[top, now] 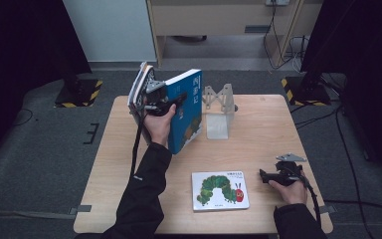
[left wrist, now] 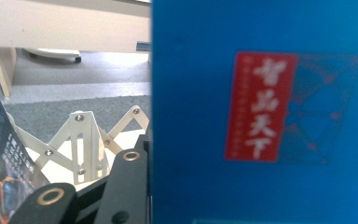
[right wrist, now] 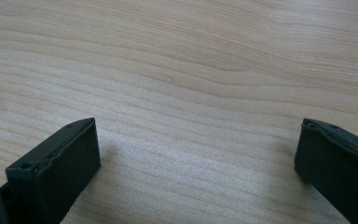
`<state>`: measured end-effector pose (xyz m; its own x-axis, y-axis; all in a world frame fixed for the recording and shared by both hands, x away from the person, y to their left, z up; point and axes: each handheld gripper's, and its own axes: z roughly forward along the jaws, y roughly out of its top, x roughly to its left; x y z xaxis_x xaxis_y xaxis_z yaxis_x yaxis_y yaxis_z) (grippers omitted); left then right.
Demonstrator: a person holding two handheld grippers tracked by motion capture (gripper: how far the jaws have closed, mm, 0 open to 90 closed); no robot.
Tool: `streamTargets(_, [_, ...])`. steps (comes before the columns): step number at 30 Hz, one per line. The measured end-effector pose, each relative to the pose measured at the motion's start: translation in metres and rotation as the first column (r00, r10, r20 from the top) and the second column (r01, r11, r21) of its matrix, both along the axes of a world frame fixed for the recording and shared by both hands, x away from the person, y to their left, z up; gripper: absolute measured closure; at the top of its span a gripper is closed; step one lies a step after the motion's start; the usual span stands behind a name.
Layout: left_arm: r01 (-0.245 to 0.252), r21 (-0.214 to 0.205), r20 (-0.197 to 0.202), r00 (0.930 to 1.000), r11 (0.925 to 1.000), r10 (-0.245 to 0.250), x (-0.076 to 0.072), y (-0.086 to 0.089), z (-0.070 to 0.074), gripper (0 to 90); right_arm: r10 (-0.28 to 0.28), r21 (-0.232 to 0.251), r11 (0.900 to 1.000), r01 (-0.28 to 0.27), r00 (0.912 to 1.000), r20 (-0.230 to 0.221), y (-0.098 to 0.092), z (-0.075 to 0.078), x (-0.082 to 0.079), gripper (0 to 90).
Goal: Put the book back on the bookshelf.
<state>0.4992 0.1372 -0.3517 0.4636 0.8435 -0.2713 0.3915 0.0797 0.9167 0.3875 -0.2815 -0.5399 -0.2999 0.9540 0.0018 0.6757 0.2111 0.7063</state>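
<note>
At the table's far left, the left gripper (top: 151, 102) clamps a blue book (top: 186, 109) upright just beside the white rack (top: 218, 107), not yet shelved; caterpillar book (top: 220, 190) waits flat near the idle, open right gripper (top: 264, 175).

Table (top: 258, 139) evenly lit from overhead, surroundings dark. Blue book (left wrist: 261, 116) up close is soft, label blurred. Soft shadows beside the right gripper's jaws.

An upright blue book (top: 186, 112) and a white folding rack (top: 218, 112) block the table's (top: 263, 129) far middle. A caterpillar book (top: 220, 190) lies flat near centre. Bare wood stays open far right and near left.
</note>
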Motion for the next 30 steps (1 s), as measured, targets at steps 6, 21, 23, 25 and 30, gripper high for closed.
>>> streamTargets(6, [-0.026, 0.007, -0.003, 0.9996, 0.9996, 0.026, 0.012, 0.0, -0.005, 60.7, 0.0, 0.0, 1.0, 0.0, 1.0, 0.0, 0.0, 0.0, 0.0, 0.3])
streamTargets(21, [-0.075, 0.013, 0.018, 0.997, 0.9971, 0.075, 0.03, -0.007, -0.014, 60.6, -0.003, 0.0, 1.0, 0.003, 1.0, -0.001, 0.0, 0.0, 0.0, 0.4])
streamTargets(23, [-0.077, 0.029, 0.015, 0.9969, 0.9966, 0.077, 0.031, -0.008, -0.017, 60.6, -0.003, 0.0, 1.0, 0.003, 1.0, -0.001, 0.0, 0.0, 0.0, 0.4])
streamTargets(25, [-0.078, 0.049, 0.011, 0.9969, 0.9957, 0.078, 0.032, -0.009, -0.019, 60.5, -0.003, 0.0, 1.0, 0.003, 1.0, -0.001, 0.0, 0.0, 0.0, 0.4])
streamTargets(30, [-0.09, 0.036, 0.006, 0.9959, 0.9953, 0.09, 0.034, -0.009, -0.027, 60.4, -0.004, 0.0, 1.0, 0.004, 1.0, 0.0, 0.0, 0.0, 0.0, 0.4])
